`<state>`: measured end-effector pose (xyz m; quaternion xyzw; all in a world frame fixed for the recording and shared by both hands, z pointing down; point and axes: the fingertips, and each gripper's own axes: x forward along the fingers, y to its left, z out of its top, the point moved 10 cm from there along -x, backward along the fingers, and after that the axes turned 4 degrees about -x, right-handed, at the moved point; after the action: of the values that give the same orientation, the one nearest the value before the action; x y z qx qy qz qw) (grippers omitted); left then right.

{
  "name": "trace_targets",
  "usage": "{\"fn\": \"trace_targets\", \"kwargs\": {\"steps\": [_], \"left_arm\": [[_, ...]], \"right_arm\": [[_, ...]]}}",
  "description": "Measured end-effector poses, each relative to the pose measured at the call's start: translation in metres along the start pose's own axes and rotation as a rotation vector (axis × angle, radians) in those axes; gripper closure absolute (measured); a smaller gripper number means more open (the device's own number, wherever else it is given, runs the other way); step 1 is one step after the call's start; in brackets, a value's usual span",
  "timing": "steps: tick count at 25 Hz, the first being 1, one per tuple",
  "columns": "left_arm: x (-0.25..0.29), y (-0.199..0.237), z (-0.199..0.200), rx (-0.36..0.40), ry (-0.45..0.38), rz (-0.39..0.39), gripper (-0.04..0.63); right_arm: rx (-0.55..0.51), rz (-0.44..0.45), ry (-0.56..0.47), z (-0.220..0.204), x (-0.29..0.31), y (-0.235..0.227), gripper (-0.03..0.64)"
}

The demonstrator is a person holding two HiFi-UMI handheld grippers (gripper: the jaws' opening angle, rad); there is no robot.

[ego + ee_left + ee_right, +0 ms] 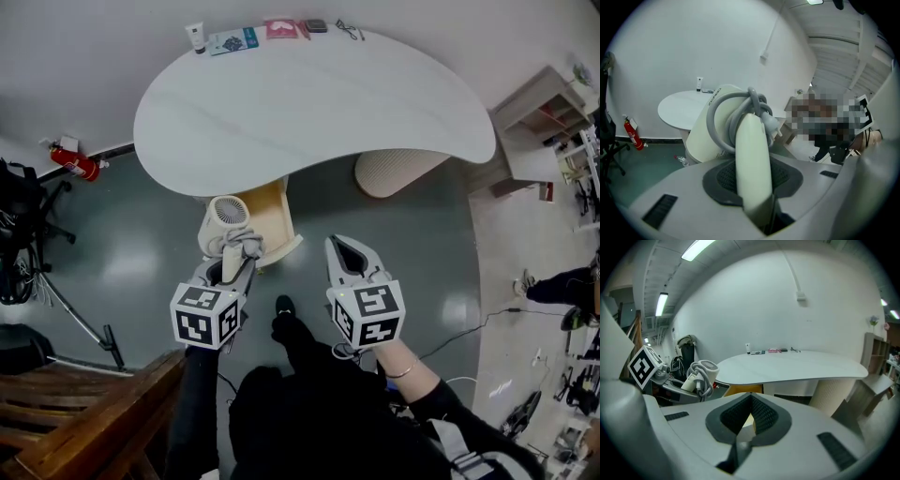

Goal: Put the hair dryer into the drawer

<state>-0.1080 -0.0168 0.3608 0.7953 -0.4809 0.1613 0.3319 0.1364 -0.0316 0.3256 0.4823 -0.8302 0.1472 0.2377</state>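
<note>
A cream hair dryer [228, 217] with its grey cord wound round the handle is held by my left gripper [234, 261], which is shut on the handle. In the left gripper view the handle [752, 154] stands up between the dark pads, and the barrel tilts away to the left. Just beyond the dryer, under the table's near edge, is the open yellow wooden drawer [274, 214]. My right gripper [336, 246] hangs to the right of the drawer, tips together and holding nothing. The right gripper view shows the dryer [705, 372] at left and the drawer [743, 390] ahead.
The white curved table [319, 103] carries a tube [195, 37] and small items along its far edge. Its ribbed base [394, 169] stands right of the drawer. A fire extinguisher [75, 162] sits at left, wooden steps [75, 412] at lower left, and a shelf unit [539, 122] at right.
</note>
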Motion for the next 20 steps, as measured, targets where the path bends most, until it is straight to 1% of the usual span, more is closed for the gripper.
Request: {"fn": "trace_targets", "kwargs": {"steps": [9,20], "left_arm": [[0.03,0.009,0.001,-0.003,0.162,-0.037,0.471],[0.064,0.015,0.005,0.091,0.376,-0.077,0.471]], "right_arm": [[0.01,0.007,0.016,0.002,0.016,-0.012,0.615],[0.052,-0.003,0.039,0.001,0.028,-0.025,0.615]]}}
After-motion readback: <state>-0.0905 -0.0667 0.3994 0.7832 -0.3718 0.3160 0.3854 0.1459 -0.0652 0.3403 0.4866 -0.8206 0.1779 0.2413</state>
